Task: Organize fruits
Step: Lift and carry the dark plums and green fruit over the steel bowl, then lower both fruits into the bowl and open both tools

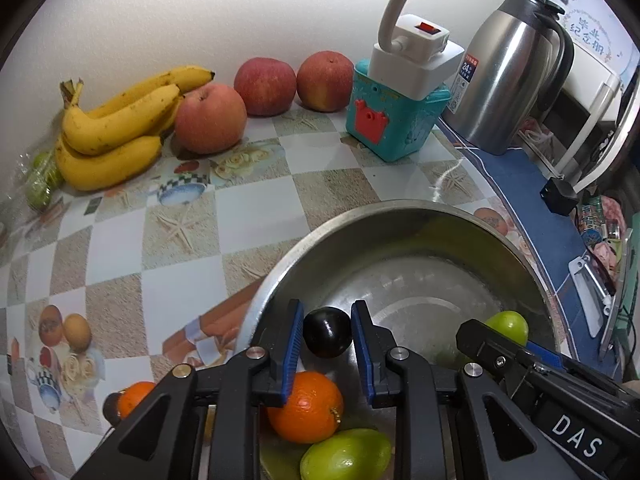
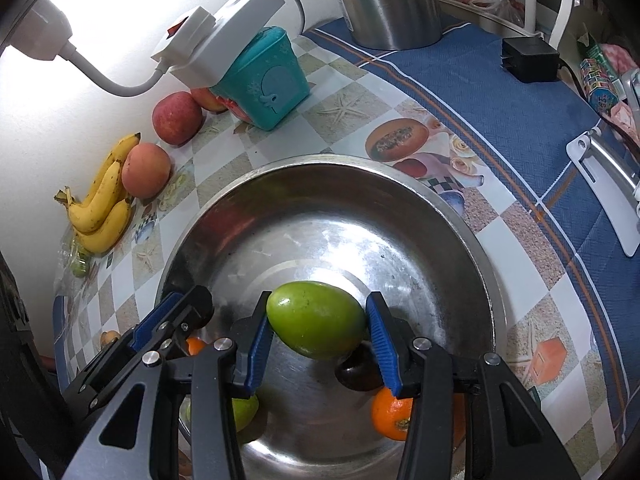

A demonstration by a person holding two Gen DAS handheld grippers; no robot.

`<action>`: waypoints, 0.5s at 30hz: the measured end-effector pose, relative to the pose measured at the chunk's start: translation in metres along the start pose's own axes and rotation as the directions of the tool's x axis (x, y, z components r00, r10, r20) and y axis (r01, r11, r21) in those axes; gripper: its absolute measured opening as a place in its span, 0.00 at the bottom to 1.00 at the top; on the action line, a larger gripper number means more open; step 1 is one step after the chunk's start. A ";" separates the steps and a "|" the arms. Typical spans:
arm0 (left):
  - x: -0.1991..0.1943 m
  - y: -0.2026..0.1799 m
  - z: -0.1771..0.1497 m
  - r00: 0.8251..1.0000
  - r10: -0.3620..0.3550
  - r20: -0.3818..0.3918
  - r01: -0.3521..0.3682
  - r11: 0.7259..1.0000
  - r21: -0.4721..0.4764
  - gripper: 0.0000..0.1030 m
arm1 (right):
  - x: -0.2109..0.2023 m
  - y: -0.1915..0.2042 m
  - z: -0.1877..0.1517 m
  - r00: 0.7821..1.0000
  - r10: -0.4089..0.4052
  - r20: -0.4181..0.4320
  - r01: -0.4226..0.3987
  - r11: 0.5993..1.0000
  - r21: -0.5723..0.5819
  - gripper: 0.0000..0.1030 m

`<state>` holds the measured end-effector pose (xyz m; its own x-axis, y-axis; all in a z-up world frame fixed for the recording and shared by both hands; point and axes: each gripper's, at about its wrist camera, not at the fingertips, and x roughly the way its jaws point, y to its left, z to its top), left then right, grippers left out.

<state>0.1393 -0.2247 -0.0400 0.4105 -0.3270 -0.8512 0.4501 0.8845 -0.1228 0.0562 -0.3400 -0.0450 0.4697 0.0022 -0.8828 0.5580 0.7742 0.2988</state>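
Above the wide steel basin (image 2: pixel 460 216), the right gripper (image 2: pixel 318 332) is clenched on an oval green fruit (image 2: pixel 316 320). Meanwhile the left gripper (image 1: pixel 326 338) clamps a small dark round plum (image 1: pixel 327 332) over the basin, above a round orange (image 1: pixel 306 412).

The far half of the steel bowl (image 2: pixel 472 248) lies bare, while its near side is crowded by a green fruit (image 2: pixel 316 320), a dark plum (image 2: pixel 356 372), an orange (image 2: pixel 390 416) and both sets of fingers (image 2: pixel 378 328). On the bench (image 1: pixel 120 248), a broad checked stretch between bowl and wall is open. Along the wall stand bananas (image 1: pixel 116 128), apples (image 1: pixel 265 85), a teal box (image 1: pixel 394 120) and a steel jug (image 1: pixel 508 80).
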 end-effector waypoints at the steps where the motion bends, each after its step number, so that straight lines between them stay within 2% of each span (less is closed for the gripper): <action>1: -0.001 0.000 0.001 1.000 -0.004 0.002 0.004 1.000 -0.002 0.27 | 0.000 0.000 0.000 1.000 -0.003 0.000 0.003 1.000 -0.002 0.48; 4: -0.003 0.001 0.002 1.000 -0.013 0.001 0.013 1.000 -0.012 0.29 | -0.003 0.001 0.002 1.000 -0.004 0.008 0.004 1.000 -0.010 0.49; 8: -0.010 0.003 0.005 1.000 -0.017 0.013 0.017 1.000 -0.022 0.43 | -0.011 0.003 0.005 1.000 -0.014 0.025 0.014 1.000 -0.019 0.51; 11: -0.018 0.005 0.008 0.999 -0.027 0.027 0.027 0.999 -0.028 0.43 | -0.018 0.004 0.007 0.999 -0.009 0.038 0.010 1.000 -0.020 0.51; 15: -0.031 0.010 0.012 0.999 -0.005 0.034 0.006 0.999 -0.036 0.45 | -0.030 0.009 0.009 0.998 -0.007 0.056 0.009 0.999 -0.036 0.51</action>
<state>0.1409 -0.2095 -0.0090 0.4348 -0.3428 -0.8327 0.4241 0.8937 -0.1465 0.0532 -0.3383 -0.0129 0.5036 -0.0389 -0.8630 0.5373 0.7964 0.2777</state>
